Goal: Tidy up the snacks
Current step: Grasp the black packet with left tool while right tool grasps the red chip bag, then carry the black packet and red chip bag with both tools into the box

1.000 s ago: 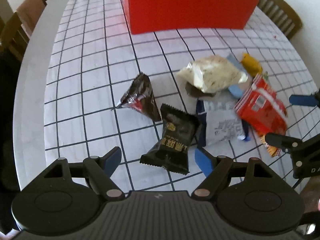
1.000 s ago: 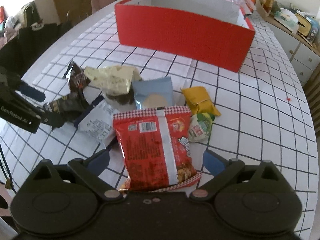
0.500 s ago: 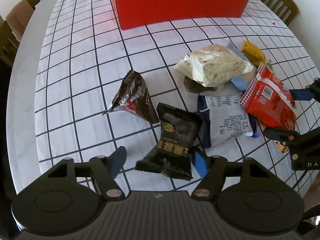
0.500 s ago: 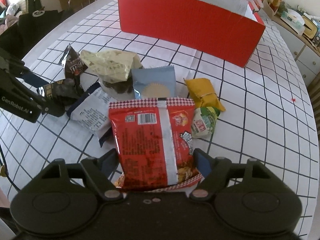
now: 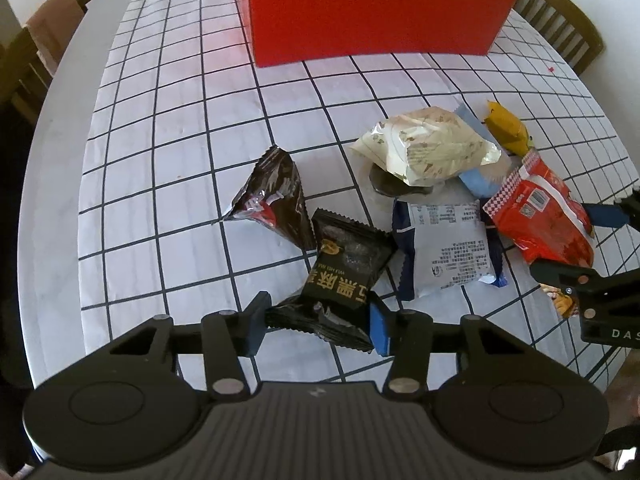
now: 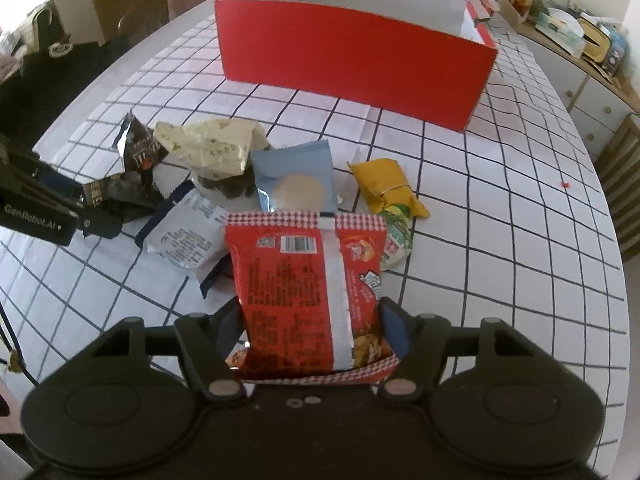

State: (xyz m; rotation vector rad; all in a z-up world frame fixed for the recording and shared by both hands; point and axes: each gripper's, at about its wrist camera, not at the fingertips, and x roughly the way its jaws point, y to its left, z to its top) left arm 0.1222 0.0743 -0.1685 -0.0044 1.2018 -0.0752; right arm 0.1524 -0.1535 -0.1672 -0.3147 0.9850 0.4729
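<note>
Presently, a black packet (image 5: pixel 343 280) is being clamped by the closing left gripper (image 5: pixel 316 322); a red bag (image 6: pixel 308 292) is seemingly pinched by the closing right gripper (image 6: pixel 310 330).

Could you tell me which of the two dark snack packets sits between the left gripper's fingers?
The flat black packet with gold characters; the left hand-held gripper is closing around it. The pyramid-shaped one lies beyond.

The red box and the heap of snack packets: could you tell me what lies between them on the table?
Nothing: between the red box and the nearest packets, the cream packet and blue packet, only bare checked tablecloth shows in both wrist views.
</note>
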